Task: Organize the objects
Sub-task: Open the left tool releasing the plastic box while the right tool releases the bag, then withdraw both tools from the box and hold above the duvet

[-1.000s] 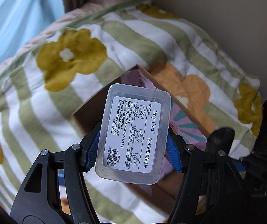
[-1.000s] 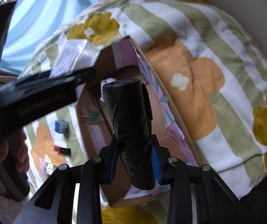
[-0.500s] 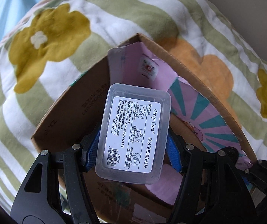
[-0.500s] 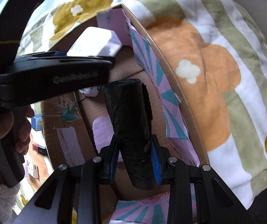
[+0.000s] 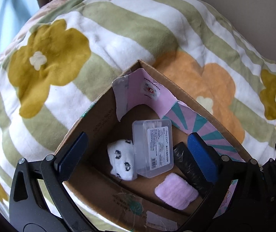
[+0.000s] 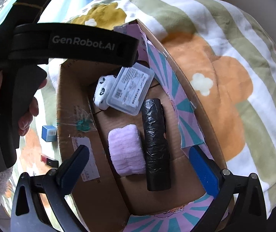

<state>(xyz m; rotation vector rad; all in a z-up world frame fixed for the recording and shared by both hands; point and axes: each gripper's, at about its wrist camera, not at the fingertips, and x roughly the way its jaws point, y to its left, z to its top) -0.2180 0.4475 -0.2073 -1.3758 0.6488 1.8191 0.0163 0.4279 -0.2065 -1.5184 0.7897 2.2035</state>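
An open cardboard box (image 5: pixel 101 177) (image 6: pixel 76 89) with pink and teal flaps sits on a flowered blanket. Inside lie a clear plastic floss-pick case (image 5: pixel 153 147) (image 6: pixel 131 89), a white spotted cloth roll (image 5: pixel 121 159) (image 6: pixel 102 92), a pink folded towel (image 5: pixel 176 192) (image 6: pixel 126 149) and a black bag roll (image 5: pixel 188 171) (image 6: pixel 155 145). My left gripper (image 5: pixel 138 157) is open and empty above the box. My right gripper (image 6: pixel 140 171) is open and empty above the towel and bag roll. The left gripper's body (image 6: pixel 76 42) crosses the right wrist view.
The striped flowered blanket (image 5: pixel 118 38) (image 6: pixel 224 58) surrounds the box. To the box's left lie a small blue box (image 6: pixel 49 133) and a red and black item (image 6: pixel 49 160). A beige wall (image 5: pixel 224 0) stands behind.
Both grippers have opened. The clear case dropped from my left gripper and the black roll from my right; both now lie in the box. Both grippers have pulled back upward.
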